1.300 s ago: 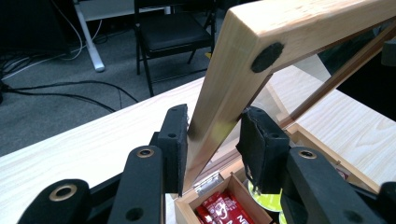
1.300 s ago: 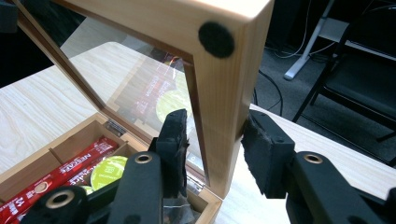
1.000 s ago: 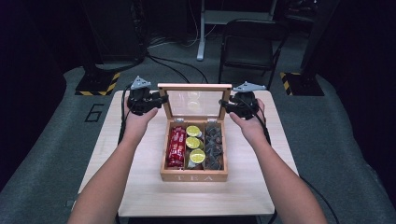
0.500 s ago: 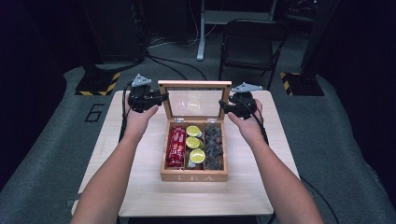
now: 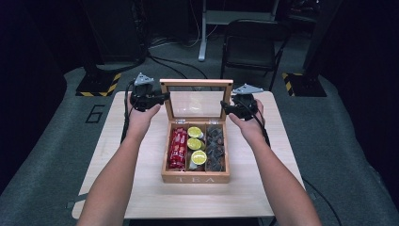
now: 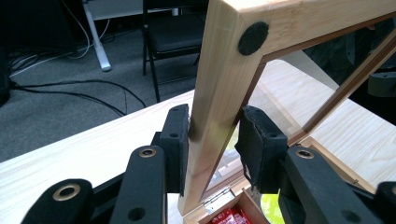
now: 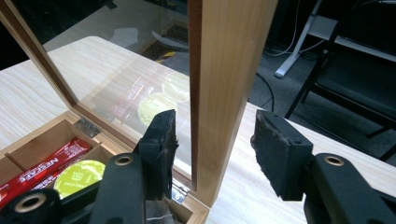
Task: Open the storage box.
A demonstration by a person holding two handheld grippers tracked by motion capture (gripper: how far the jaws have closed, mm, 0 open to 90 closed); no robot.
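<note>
Right gripper (image 7: 210, 154) has just been opening; its pads now stand off the lid (image 5: 196, 101) post between them. Left gripper (image 6: 212, 149) stays clamped on the lid's opposite post.

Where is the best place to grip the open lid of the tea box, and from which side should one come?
Grip a wooden side rail of the lid, coming from outside, as the left gripper does. The rails are flat and straight; the middle is a glass pane. The right gripper straddles the other rail, jaws just opening.
</note>
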